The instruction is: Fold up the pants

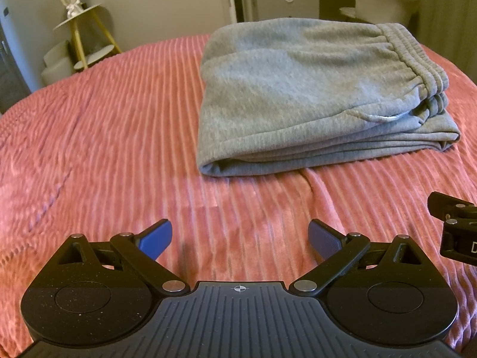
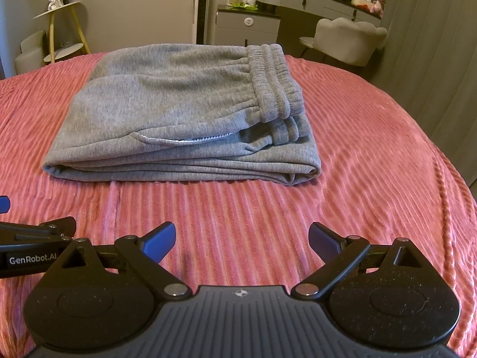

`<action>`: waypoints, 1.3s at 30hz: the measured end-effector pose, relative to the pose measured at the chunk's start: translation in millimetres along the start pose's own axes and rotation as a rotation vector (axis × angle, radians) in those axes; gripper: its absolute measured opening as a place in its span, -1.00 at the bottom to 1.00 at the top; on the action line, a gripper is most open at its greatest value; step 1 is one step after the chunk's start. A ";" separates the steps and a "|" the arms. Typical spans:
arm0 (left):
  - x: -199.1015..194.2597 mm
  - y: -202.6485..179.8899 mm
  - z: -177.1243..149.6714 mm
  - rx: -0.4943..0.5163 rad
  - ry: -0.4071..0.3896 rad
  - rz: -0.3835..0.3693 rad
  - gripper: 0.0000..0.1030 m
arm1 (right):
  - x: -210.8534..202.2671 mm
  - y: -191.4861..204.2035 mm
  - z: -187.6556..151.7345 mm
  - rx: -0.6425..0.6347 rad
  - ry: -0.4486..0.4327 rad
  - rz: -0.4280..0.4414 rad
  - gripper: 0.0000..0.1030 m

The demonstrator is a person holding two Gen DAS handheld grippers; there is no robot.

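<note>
Grey sweatpants [image 2: 179, 113] lie folded on pink ribbed bedspread [image 2: 357, 164]. Left gripper [image 1: 240, 240], right gripper [image 2: 241, 241]: jaws spread, empty, short of pants.

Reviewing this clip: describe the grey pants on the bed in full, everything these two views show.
The grey pants look like fleecy knit sweatpants, folded into a compact stack of several layers. The ribbed elastic waistband lies on top at the stack's right end, and a pocket opening with a pale edge gapes along the near side. The rounded fold faces left. The stack rests flat on the pink ribbed bedspread, which alone touches it. The left gripper and right gripper are both open, empty and short of it.
</note>
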State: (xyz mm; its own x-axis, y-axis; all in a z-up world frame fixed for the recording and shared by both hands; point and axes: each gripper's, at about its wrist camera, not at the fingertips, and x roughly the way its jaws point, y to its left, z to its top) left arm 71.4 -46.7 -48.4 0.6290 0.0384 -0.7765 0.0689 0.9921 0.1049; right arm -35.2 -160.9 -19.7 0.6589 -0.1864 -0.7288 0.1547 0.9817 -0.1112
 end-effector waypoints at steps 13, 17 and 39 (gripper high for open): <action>0.7 -0.5 -0.5 0.003 0.001 0.000 0.95 | 0.1 -0.1 0.1 0.001 0.001 -0.001 0.86; 0.8 0.0 -0.1 0.000 0.004 -0.001 0.95 | -0.1 -0.6 0.0 0.003 0.005 0.000 0.86; -0.4 -1.4 -0.2 0.005 -0.005 -0.006 0.95 | 0.8 -1.8 0.3 0.003 0.004 0.000 0.86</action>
State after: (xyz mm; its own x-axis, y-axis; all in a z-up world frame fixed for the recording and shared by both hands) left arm 70.9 -48.1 -48.4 0.6322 0.0324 -0.7742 0.0762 0.9917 0.1037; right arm -34.7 -162.9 -19.9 0.6560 -0.1859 -0.7315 0.1568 0.9816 -0.1088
